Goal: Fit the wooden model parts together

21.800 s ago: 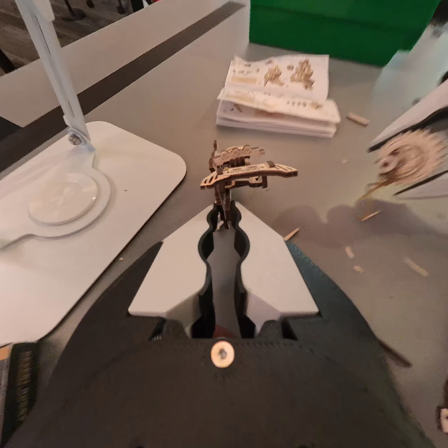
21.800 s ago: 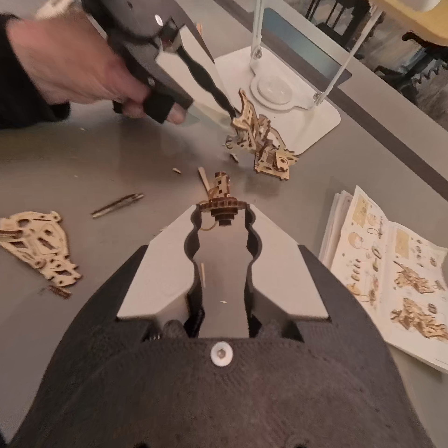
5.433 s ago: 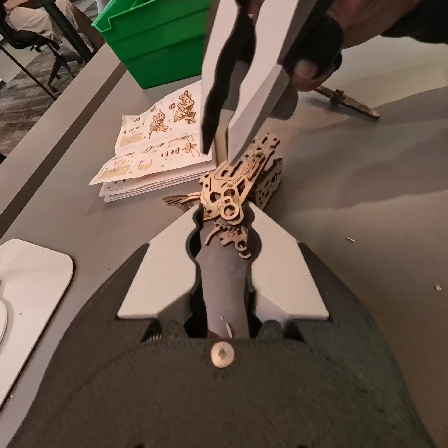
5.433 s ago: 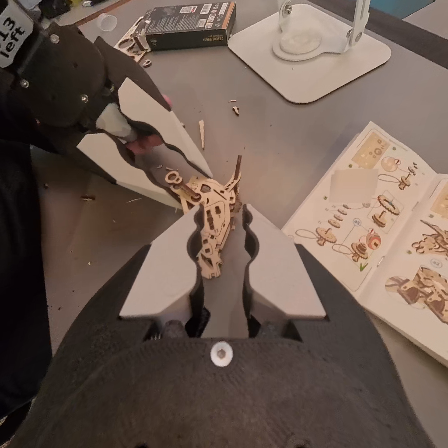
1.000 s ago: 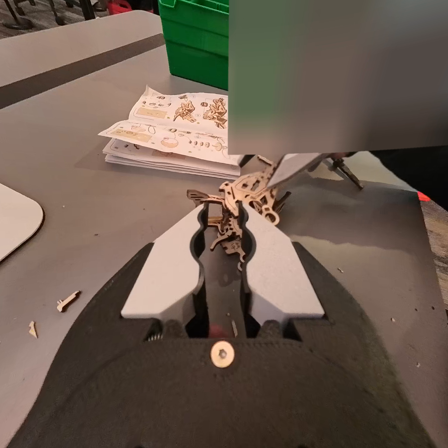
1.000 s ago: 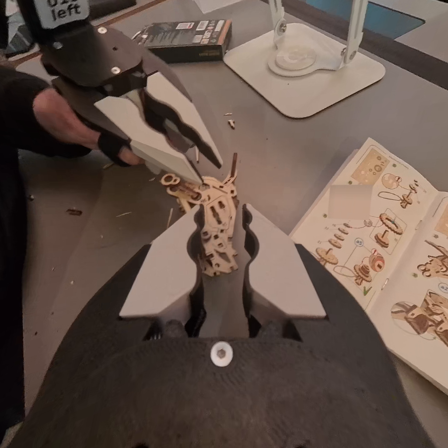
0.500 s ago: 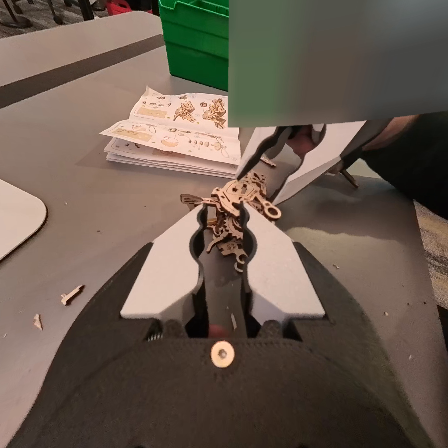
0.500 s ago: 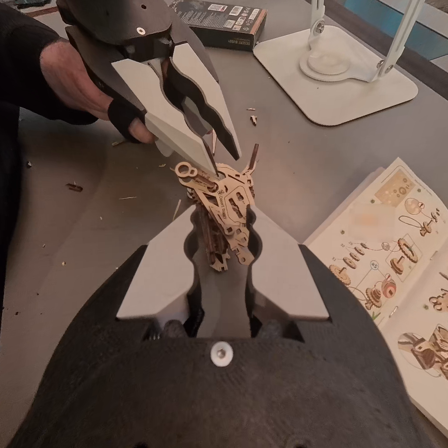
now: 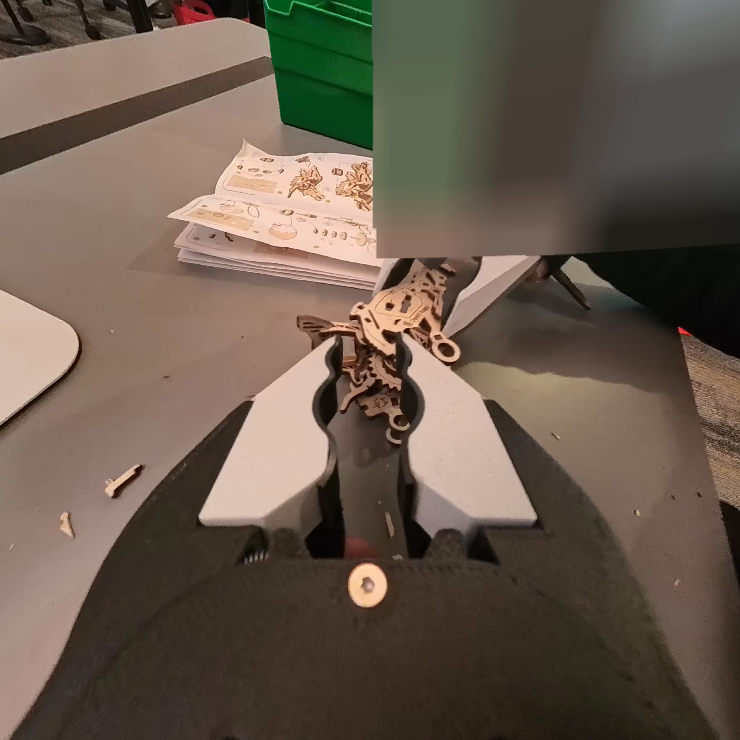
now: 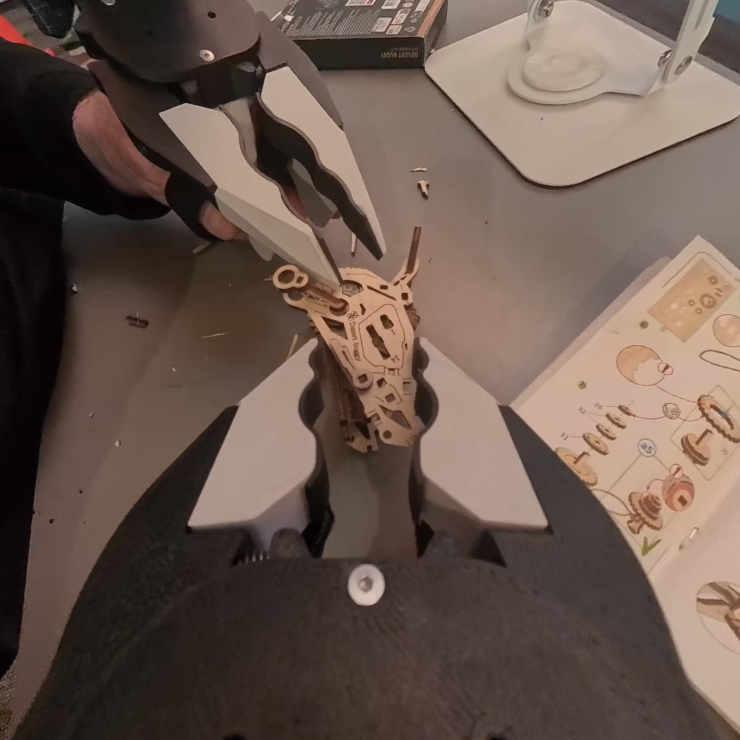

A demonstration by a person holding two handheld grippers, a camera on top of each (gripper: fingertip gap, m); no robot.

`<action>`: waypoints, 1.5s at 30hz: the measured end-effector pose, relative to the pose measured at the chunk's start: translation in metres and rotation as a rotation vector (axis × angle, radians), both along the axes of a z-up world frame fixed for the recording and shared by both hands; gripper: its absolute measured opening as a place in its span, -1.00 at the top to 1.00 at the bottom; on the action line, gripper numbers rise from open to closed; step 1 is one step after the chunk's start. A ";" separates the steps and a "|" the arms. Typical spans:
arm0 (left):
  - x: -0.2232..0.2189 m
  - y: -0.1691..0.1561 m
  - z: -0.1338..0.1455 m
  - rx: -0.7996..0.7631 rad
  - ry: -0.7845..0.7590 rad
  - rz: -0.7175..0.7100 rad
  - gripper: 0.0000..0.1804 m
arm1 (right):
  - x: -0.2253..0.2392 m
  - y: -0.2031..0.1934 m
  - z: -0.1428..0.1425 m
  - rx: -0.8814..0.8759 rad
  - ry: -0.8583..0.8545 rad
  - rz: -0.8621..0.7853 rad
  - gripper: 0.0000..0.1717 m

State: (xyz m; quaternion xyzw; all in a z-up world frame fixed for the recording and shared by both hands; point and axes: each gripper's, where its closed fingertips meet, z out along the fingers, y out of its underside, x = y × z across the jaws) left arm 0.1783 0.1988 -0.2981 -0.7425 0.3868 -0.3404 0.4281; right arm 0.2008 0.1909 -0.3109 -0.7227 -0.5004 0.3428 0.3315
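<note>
The wooden model (image 9: 404, 308), a pale laser-cut assembly with gears, is held above the grey table. My left gripper (image 9: 368, 340) is shut on its near end, with the pads against its sides. In the right wrist view the left gripper (image 10: 356, 268) comes down from the upper left onto the top of the model (image 10: 372, 340). My right gripper (image 10: 366, 344) is open, and the model's other end stands between its fingers, close to both pads. One white finger (image 9: 492, 280) of the right gripper shows behind the model in the left wrist view.
An open instruction booklet (image 9: 280, 224) lies behind the model and shows at the right of the right wrist view (image 10: 640, 400). A green bin (image 9: 320, 80), a white stand base (image 10: 580, 120) and a dark box (image 10: 372, 40) stand farther off. Wood scraps (image 9: 120, 478) lie on the table. A hand (image 10: 120, 152) holds the left gripper. The tips of both grippers are at nearly the same place.
The right jaws have widened around the model over the last second. The model has turned so its flat plate faces the right camera more. The left gripper has kept its hold.
</note>
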 end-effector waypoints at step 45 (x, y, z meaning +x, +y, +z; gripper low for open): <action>-0.006 0.010 -0.002 0.015 0.009 0.044 0.75 | -0.009 0.002 0.002 0.076 -0.032 -0.058 0.54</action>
